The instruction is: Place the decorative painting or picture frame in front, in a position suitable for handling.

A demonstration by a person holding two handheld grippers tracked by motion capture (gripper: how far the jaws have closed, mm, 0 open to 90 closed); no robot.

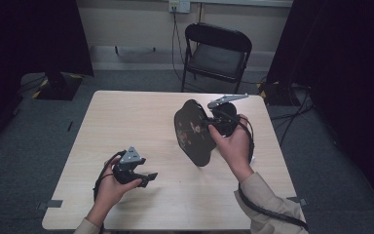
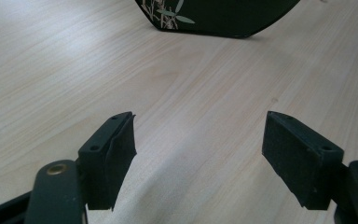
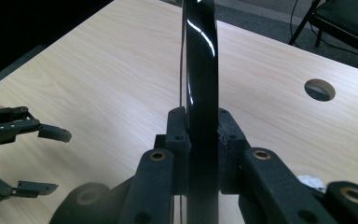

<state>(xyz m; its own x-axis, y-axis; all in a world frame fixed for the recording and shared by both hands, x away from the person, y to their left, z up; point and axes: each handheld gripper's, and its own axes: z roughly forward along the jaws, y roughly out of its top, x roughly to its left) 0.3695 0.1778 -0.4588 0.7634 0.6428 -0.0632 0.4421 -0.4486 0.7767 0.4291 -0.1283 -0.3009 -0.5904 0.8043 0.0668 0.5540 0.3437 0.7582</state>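
Note:
A glossy black plate with a pale plant pattern stands on edge over the middle of the wooden table. My right gripper is shut on its rim, one pad on each face. In the right gripper view the plate rises edge-on between the jaws. Its lower rim is close to the tabletop; I cannot tell whether it touches. My left gripper is open near the front left with nothing between its jaws. It also appears in the right gripper view.
A black folding chair stands behind the table's far edge. A round hole is cut in the tabletop near the far right corner. Cables lie on the grey carpet at right. Dark curtains flank both sides.

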